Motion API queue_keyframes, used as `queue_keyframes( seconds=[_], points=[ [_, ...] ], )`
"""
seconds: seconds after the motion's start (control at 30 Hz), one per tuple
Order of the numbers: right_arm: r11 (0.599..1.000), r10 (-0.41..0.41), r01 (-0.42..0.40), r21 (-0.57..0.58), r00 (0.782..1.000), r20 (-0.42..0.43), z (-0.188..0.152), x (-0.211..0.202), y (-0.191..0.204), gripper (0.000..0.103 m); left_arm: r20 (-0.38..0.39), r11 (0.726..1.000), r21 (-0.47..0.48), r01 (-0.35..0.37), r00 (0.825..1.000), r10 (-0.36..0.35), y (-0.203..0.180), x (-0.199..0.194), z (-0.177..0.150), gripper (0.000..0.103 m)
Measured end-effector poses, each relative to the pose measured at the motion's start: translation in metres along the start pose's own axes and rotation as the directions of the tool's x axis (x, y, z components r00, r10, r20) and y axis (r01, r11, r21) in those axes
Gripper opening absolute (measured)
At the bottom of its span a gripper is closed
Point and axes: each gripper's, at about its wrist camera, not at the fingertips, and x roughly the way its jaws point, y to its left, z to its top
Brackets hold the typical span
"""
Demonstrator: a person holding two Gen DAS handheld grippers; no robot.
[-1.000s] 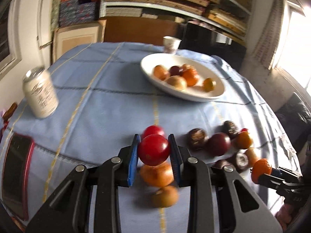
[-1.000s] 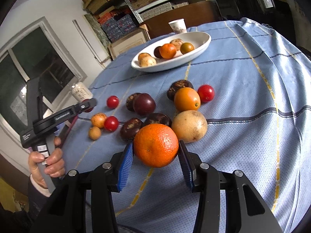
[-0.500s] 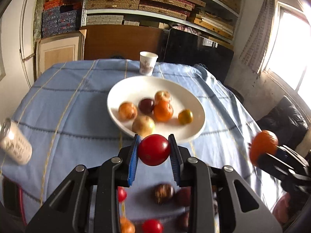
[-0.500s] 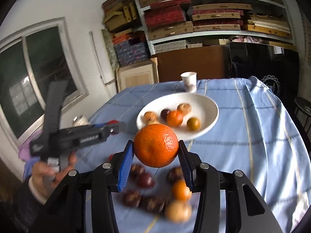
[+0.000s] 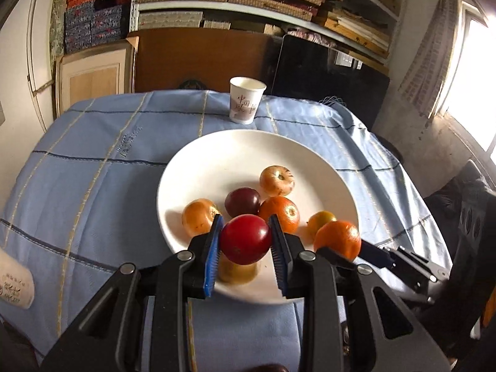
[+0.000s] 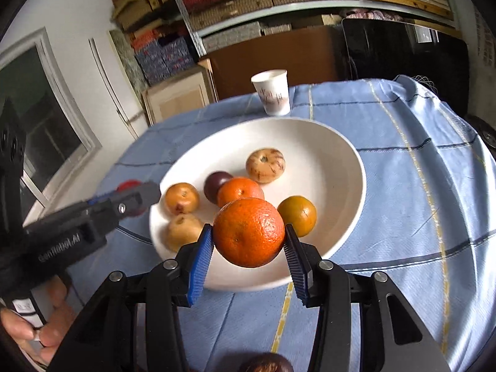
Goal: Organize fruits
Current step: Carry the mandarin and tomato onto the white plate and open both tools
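Observation:
My left gripper (image 5: 245, 241) is shut on a red tomato (image 5: 245, 239) and holds it over the near rim of the white plate (image 5: 217, 155). My right gripper (image 6: 249, 237) is shut on an orange (image 6: 249, 232) above the plate's (image 6: 328, 145) near edge. The plate holds several fruits: a dark plum (image 5: 242, 201), an orange (image 5: 279, 212), a striped apple (image 5: 276, 180) and yellowish ones. The right gripper with its orange (image 5: 338, 240) shows at the right of the left wrist view. The left gripper (image 6: 124, 198) shows at the left of the right wrist view.
A white paper cup (image 5: 246, 99) stands behind the plate on the blue checked tablecloth (image 5: 93, 161). A pale can (image 5: 14, 282) lies at the left edge. A dark fruit (image 6: 266, 362) sits below the right gripper. Shelves and boxes stand behind the table.
Both grippers have moved forward from the loose fruits to the plate, each carrying its fruit. The plate now sits close under both.

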Motion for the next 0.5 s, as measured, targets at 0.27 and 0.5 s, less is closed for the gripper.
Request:
queue_keyframes(
  seconds=[0.27, 0.5],
  points=[
    [1.000, 0.006, -0.005, -0.008, 0.999, 0.045, 0.005, -0.010, -0.006, 0.054, -0.025, 1.000, -0.019, 0.013, 1.000, -0.014, 0.004, 0.012, 0.004, 0.030],
    [0.998, 0.036, -0.040, 0.043, 0.994, 0.099, 0.009, -0.038, -0.017, 0.059, 0.072, 1.000, 0.003, -0.004, 0.997, 0.004, -0.006, -0.023, 0.005, 0.071]
  ],
)
